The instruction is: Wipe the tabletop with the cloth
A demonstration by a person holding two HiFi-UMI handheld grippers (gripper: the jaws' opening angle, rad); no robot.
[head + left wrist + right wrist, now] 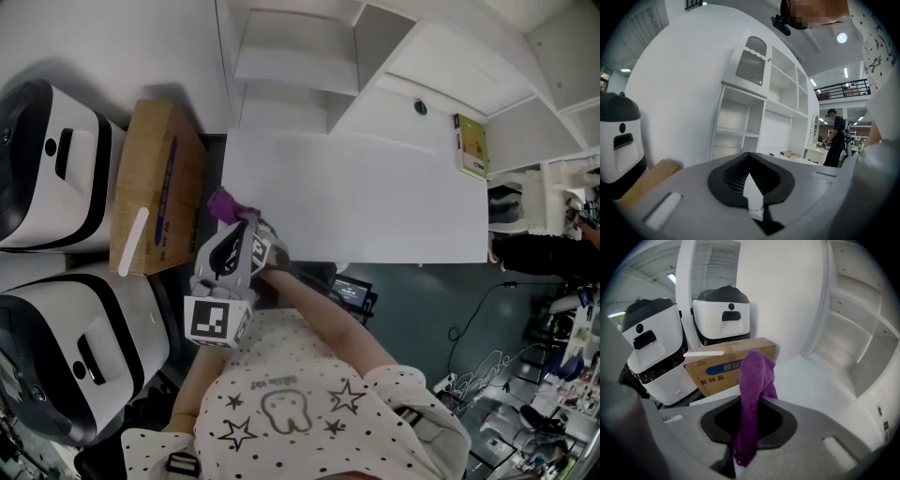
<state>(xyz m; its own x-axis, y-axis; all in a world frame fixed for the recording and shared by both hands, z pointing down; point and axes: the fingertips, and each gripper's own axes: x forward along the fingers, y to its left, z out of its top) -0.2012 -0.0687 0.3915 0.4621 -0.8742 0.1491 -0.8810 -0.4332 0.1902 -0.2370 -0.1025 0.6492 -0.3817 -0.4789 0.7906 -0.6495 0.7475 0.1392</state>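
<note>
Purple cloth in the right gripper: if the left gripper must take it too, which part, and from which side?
Grip the loose bunched end of the purple terry cloth that stands out past the right gripper, which is shut on its lower part. Probably come from the white tabletop side; the brown cardboard box crowds the other.
</note>
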